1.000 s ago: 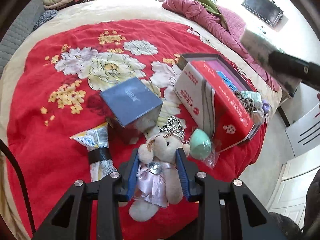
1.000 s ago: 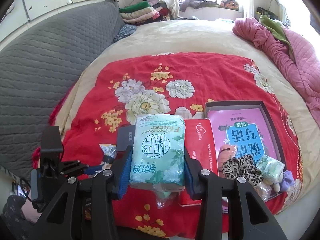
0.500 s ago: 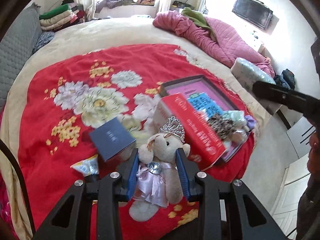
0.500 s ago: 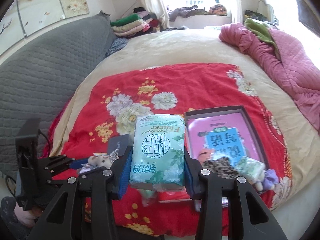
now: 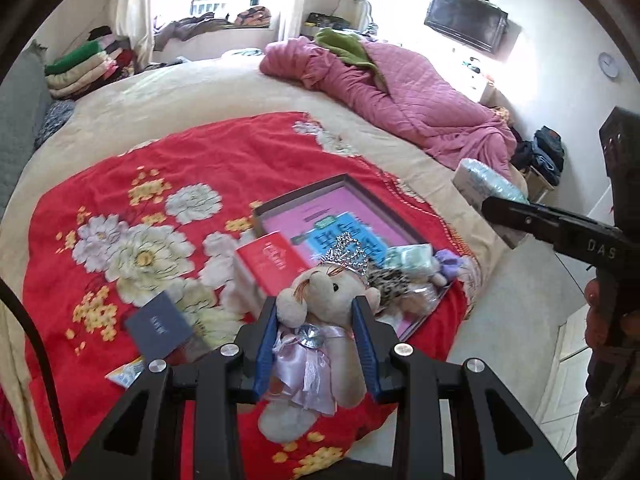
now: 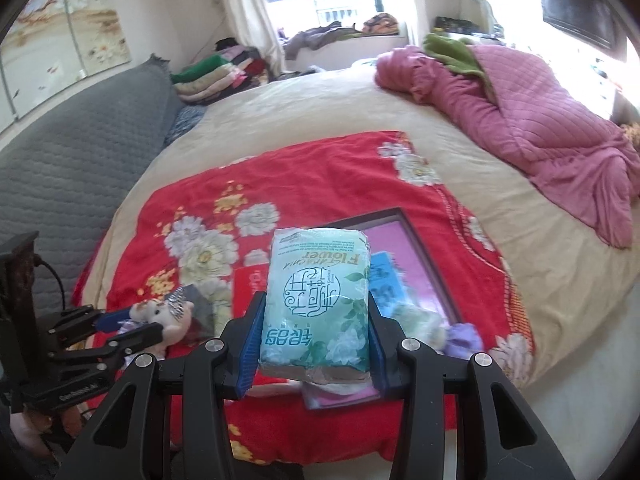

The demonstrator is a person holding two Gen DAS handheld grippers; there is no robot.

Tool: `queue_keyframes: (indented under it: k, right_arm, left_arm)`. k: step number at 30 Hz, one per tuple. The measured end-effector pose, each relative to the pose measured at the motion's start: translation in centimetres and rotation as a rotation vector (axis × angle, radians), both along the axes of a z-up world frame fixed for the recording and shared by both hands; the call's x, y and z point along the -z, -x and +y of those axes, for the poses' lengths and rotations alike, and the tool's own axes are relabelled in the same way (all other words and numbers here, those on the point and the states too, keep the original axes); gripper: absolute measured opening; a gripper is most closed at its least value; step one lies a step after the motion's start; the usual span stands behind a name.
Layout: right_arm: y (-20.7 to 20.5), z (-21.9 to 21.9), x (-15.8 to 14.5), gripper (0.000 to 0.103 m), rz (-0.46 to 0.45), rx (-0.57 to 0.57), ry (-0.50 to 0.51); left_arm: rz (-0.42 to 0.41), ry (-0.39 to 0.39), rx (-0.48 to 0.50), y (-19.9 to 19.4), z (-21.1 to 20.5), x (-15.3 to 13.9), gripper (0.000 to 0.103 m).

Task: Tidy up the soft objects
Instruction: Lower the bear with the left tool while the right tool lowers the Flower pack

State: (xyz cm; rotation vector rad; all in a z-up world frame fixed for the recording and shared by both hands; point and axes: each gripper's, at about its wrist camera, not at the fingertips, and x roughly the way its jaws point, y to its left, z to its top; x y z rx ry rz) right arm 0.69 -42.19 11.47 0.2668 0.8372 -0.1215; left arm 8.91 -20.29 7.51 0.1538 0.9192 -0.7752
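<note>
My left gripper [image 5: 316, 312] is shut on a beige teddy bear [image 5: 324, 300] with a silver tiara and a lilac dress, held above the red floral blanket [image 5: 160, 184]. My right gripper [image 6: 316, 312] is shut on a green tissue pack [image 6: 318, 300], held above the same blanket. The tissue pack also shows at the right of the left wrist view [image 5: 486, 186]. The bear also shows at the left of the right wrist view [image 6: 164, 312]. A dark-framed pink tray [image 5: 352, 196] on the blanket holds a leopard scrunchie [image 5: 390, 282], a small green pack [image 5: 410, 258] and a purple soft item [image 5: 450, 260].
A red box [image 5: 272, 260] stands beside the tray. A blue-grey box [image 5: 158, 330] and a snack packet [image 5: 126, 374] lie on the blanket's near left. A pink quilt [image 5: 404, 96] is heaped at the far right. Folded clothes [image 5: 84, 68] are stacked at the back left.
Both grippers have risen and pulled back from the bed with the bear and the tissue pack still held. The blanket, boxes and tray now look smaller and farther off.
</note>
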Motion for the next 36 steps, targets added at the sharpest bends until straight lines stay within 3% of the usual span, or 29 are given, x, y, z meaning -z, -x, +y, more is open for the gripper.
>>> queue_keyframes:
  k: [10,20,36]
  right_arm:
    - [1.1,-4.7,1.8,0.046,0.024,0.051,-0.001]
    - [1.2,-8.2,4.2,0.046,0.045,0.088,0.003]
    - [-1.0,-8.0,7.3,0.046,0.082,0.041,-0.001]
  left_arm:
    - [0.010,0.014,0.060,0.3,-6.6,0.8,0.037]
    - [0.034,-0.031,0.059,-0.2,-12.7,4.2,0.037]
    - [0.122,-0.076,0.006,-2.5,-15.1,9.6,0.037]
